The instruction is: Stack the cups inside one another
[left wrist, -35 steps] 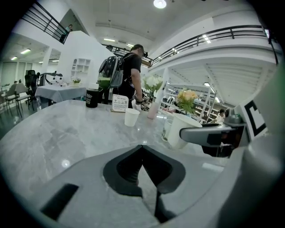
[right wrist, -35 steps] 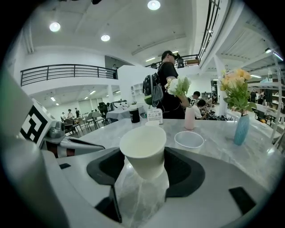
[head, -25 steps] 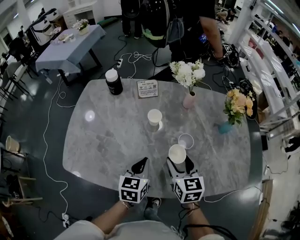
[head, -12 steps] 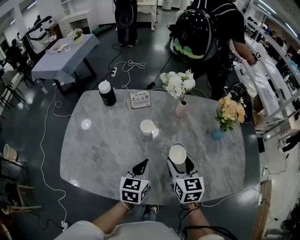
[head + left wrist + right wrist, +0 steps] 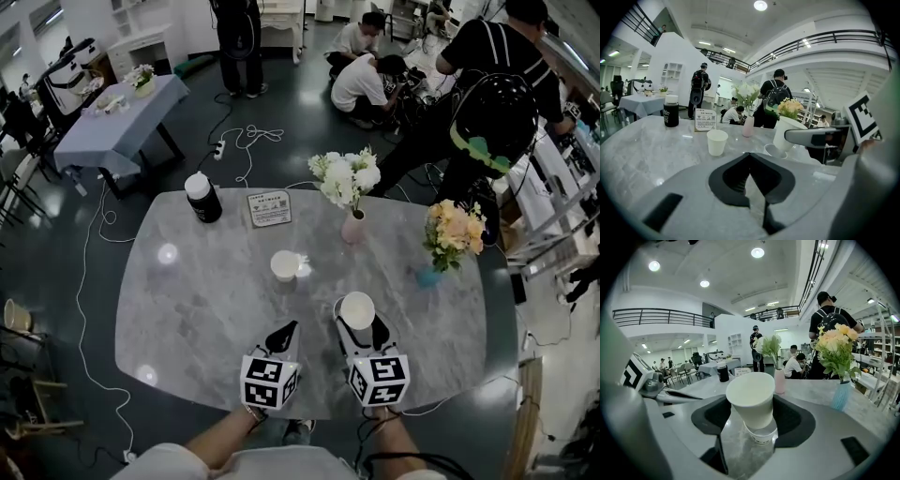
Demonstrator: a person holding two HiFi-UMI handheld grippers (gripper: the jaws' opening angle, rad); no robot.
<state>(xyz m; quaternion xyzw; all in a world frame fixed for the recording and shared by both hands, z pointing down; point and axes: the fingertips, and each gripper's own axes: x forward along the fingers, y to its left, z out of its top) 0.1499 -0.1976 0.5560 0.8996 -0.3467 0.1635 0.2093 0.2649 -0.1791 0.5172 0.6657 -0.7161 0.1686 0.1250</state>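
we take the pink vase [image 5: 353,228] of white flowers, standing on the grey marble bench [image 5: 197,300], as our marker. straight toward us from the vase, the right gripper [image 5: 360,328] has its fingers [image 5: 710,416] clamped on either side of a white paper cup [image 5: 357,308], held upright with its mouth up. in the right gripper view we see this cup's base right over the mouth of a second cup [image 5: 761,434] that stands on the bench below it; we cannot tell whether the two touch. left of the vase and a little nearer to us, a third cup [image 5: 284,265] stands alone, upright, well apart from both grippers. the left gripper [image 5: 284,330] hangs over the bench nearer to us than the vase and to its left, beside the right gripper; its fingers [image 5: 733,176] are closed tip to tip with nothing between them. a sign card [image 5: 269,207] stands left of the vase, a black bottle [image 5: 202,197] with a white lid further left, and a blue vase [image 5: 431,275] of yellow flowers stands to the vase's right.
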